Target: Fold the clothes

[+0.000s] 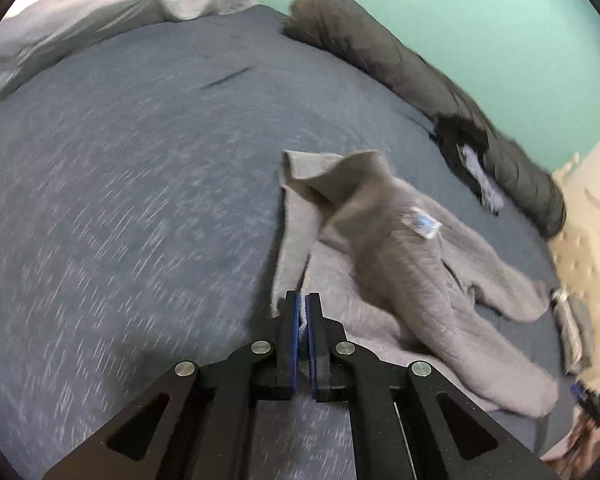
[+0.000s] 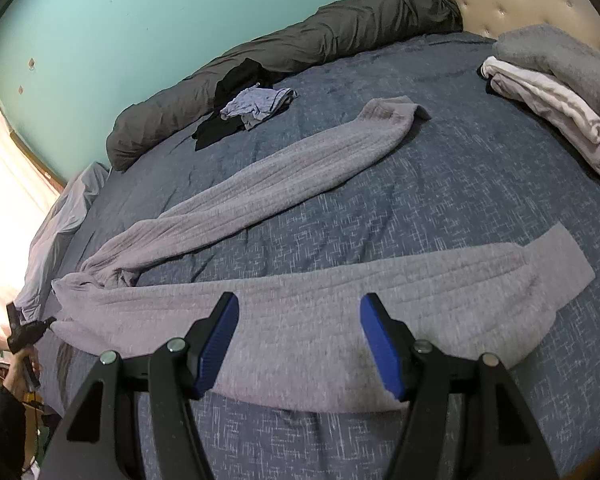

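Grey knit trousers (image 2: 260,184) sprawl across a blue bedspread (image 2: 460,208). At their waistband, the left gripper (image 1: 303,312) pinches the fabric edge between closed jaws, while the right gripper (image 2: 298,340) hovers agape over one leg.

I see soft ribbed grey knit trousers (image 2: 260,176) on the bed's (image 2: 460,208) matt mottled blue cloth; my tongs (image 2: 298,344) look matt black plastic with ridged blue pads (image 2: 382,356).

Blue bedspread (image 1: 120,200) motion-smeared in left view, folded stack (image 2: 560,92) cut by right view's edge
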`<state>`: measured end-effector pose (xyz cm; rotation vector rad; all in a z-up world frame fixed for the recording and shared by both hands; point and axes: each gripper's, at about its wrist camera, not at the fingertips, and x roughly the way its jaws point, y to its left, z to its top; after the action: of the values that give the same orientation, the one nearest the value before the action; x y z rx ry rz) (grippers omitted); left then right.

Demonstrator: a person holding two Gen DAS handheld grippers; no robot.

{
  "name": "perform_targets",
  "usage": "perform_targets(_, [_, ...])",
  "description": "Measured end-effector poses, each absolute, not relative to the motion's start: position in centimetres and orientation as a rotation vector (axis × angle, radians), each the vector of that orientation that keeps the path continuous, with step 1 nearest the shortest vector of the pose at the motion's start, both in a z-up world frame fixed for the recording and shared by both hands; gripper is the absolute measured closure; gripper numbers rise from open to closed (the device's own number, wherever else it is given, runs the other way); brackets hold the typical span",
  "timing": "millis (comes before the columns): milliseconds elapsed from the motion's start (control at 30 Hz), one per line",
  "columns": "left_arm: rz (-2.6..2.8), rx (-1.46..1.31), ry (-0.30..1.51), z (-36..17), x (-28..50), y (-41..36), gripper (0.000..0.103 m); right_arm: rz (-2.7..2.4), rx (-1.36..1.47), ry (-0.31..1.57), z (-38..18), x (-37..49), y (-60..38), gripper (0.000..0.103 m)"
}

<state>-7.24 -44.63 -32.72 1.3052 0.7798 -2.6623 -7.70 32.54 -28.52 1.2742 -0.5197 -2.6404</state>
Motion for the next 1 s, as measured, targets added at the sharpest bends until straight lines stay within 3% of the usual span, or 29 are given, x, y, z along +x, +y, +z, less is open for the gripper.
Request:
perform_targets(133, [-2.603,1.408,0.797,-34.6,-5.8,-44.5,0.098,-2.632,1.289,-0.534,-28.8,-7.1,32.8,0.039])
perform_targets(167, [-2.599,1.405,0.766,-34.4,-5.4,-44.1,0.093,-2.630,1.291,-0.541,-28.9,-7.0,33.0,0.039])
perform_targets(233, [-2.597,1.370,0.709,-33.5,-4.6,-43.7,0.071,-2.627,1.294,-0.556,-28.9,-6.8,33.2,0.039])
perform_targets(267, [-2.602,1.346,0.699,-33.0,-4.3,-43.3,0.052,-2.625,1.295,-0.564,-29.0,-6.7,33.4,0.039])
perform_targets(300, [-2.606,1.320,0.690,-32.5,-4.0,-43.0,0.047,-2.624,1.296,-0.572,-29.0,-6.7,33.5,0.039])
perform_targets(900, [-2.662,1.355,0.486,-32.3,-7.7,-36.1,0.046,-2.622,1.316,-0.614,-29.8,-6.3,34.2,0.039])
perform_targets(1000, [-2.594,1.452,0.596,-34.0,-8.9,-36.5,0.046,-2.621,1.330,-0.617,-30.4,-6.5,34.2,0.039])
